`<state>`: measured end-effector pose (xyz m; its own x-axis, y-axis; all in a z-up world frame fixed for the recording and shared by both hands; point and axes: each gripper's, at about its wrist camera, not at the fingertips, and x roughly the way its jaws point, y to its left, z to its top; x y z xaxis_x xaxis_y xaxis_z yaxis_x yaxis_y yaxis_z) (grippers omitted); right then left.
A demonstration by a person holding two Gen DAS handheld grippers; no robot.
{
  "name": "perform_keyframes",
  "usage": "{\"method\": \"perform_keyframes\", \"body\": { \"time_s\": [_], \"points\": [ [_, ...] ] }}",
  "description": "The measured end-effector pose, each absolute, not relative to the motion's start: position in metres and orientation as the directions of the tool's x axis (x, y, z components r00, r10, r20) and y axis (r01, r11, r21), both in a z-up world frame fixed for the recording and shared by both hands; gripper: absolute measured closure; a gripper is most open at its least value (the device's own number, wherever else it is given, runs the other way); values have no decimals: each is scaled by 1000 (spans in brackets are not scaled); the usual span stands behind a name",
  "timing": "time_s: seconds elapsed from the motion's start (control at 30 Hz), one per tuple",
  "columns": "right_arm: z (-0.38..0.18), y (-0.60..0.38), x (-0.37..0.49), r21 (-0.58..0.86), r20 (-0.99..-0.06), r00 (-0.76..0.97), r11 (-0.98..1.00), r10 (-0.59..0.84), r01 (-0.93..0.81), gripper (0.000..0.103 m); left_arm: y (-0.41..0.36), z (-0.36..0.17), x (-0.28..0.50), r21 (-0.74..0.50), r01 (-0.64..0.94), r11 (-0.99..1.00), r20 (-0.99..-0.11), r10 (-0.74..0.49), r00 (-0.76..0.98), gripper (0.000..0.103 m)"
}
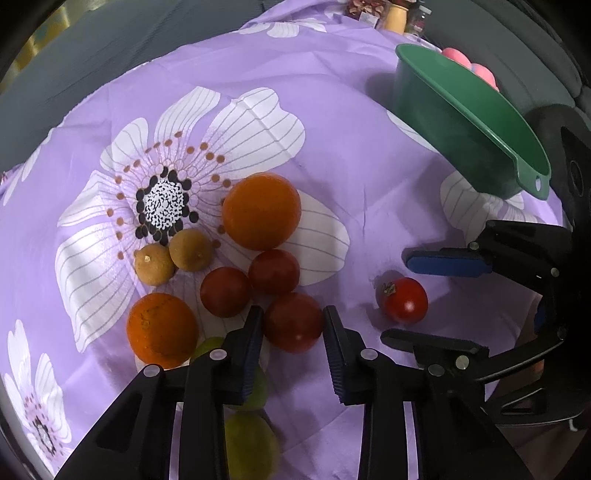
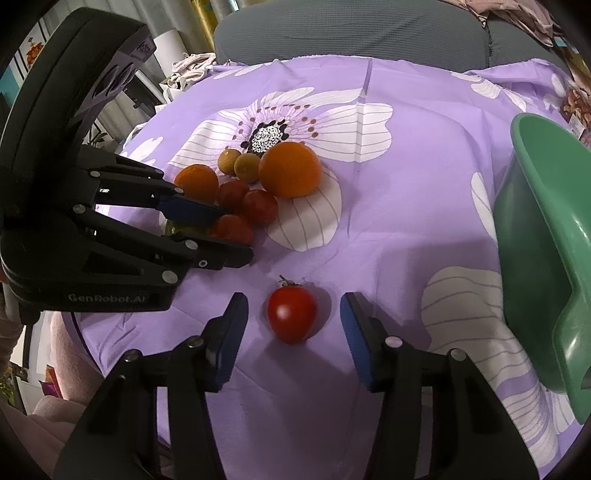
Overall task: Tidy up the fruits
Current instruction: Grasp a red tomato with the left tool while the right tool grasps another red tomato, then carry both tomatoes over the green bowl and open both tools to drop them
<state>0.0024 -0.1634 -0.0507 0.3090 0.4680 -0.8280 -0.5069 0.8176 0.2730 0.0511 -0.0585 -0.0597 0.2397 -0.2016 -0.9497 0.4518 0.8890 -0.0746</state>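
A dark red cherry tomato (image 1: 293, 322) lies at the near edge of a fruit pile, and my left gripper (image 1: 293, 317) is shut on it, both pads pressing its sides. The right wrist view shows that same left gripper (image 2: 238, 234) clamped on the tomato (image 2: 232, 229). A brighter red tomato with a stem (image 2: 291, 314) lies alone on the cloth. My right gripper (image 2: 293, 299) stands open around it, with a gap on each side. The pile holds a large orange (image 1: 261, 211), a smaller orange (image 1: 161, 330), two brown round fruits (image 1: 190, 249), two more tomatoes (image 1: 225, 291) and green fruits (image 1: 251, 443) under my left fingers.
A green plastic bowl (image 1: 461, 122) with a handle stands at the right, with pink round things (image 1: 456, 55) behind it. The purple flowered cloth (image 2: 406, 184) covers the table. Jars and clutter (image 1: 395, 16) sit at the far edge.
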Motion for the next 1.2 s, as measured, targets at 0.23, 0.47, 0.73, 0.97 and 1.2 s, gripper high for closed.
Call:
{"method": "perform_keyframes", "body": {
  "time_s": [0.23,0.47,0.73,0.97,1.2],
  "points": [
    [-51,-165,4,263,-833,313,823,457,-503,71,-54,-61,51,-81,436,896,-948,-205,245,71],
    [-49,-166,2,262,-833,317,827,454,-498,75,-47,-61,52,-112,409,906,-942,-228,247,71],
    [-42,-171,-2,260,-824,337,832,456,-490,75,-33,-48,46,-163,373,913,-922,-276,272,71],
    [-27,-182,-8,260,-802,375,838,465,-480,75,-29,-25,33,-192,367,910,-894,-316,317,71],
    [-6,-197,-13,277,-759,439,849,480,-450,75,-38,-4,26,-207,378,902,-869,-347,353,71]
  ]
}}
